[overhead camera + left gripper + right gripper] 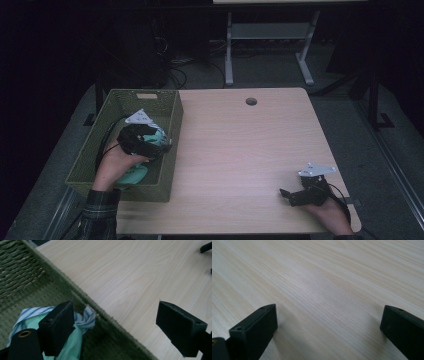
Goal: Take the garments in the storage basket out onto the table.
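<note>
A green woven basket [174, 135] stands on the left part of the light wood table [240, 150]. Inside it lies a mint-green cloth [132, 175] with a blue-and-white striped piece [85, 318]. A hand holds my left gripper [162, 145] low over the basket's right side. It is open: in the left gripper view [117, 315] one jaw is over the cloth [75, 342], the other is over the table, and the basket rim [82, 293] runs below between them. My right gripper [286, 197] rests near the table's front right corner, open [329, 315] over bare wood, holding nothing.
A round cable hole [251, 101] sits near the table's far edge. Beyond it stand the white legs of another table [229, 50], with cables on the dark floor. The bare tabletop [324, 277] stretches between basket and right gripper.
</note>
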{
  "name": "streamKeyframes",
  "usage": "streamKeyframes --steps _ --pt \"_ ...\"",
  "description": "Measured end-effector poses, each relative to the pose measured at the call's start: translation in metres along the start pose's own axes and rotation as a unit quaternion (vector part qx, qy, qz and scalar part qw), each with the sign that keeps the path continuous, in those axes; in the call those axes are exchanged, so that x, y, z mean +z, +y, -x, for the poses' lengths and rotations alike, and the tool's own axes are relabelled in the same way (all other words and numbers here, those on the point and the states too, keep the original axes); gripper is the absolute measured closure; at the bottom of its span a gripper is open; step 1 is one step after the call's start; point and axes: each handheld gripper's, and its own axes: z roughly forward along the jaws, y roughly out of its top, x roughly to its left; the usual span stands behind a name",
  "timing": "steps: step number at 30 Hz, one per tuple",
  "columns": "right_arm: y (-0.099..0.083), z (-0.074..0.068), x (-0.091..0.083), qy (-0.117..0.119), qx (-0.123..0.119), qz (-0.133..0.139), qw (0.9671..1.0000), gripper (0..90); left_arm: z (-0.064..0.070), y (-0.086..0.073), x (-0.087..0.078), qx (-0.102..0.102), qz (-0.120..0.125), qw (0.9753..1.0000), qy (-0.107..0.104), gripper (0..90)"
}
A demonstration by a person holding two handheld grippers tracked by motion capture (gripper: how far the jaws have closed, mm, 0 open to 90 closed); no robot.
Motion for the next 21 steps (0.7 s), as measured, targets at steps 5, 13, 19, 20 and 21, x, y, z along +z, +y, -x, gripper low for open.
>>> streamKeyframes --steps 5,13,19,20,21 --pt "0.000 0.000 0.000 0.000 0.000 0.000 1.0000 0.8 -0.009 -0.006 -0.004 -0.004 -0.001 0.9999 0.010 16.0" --pt "0.000 0.000 0.000 0.000 0.000 0.000 1.0000 0.8 -0.022 -0.016 -0.005 -0.014 -0.004 0.9994 0.031 19.2" --pt "0.000 0.000 0.000 0.000 0.000 0.000 1.0000 0.8 -0.029 -0.026 0.001 -0.028 -0.018 0.9990 0.031 20.8" --pt "0.000 0.000 0.000 0.000 0.000 0.000 1.0000 0.8 -0.030 -0.027 0.003 -0.030 -0.020 0.9988 0.033 21.7" --pt "0.000 0.000 0.000 0.000 0.000 0.000 1.0000 0.8 -0.031 -0.029 0.004 -0.029 -0.023 0.9988 0.034 22.1"
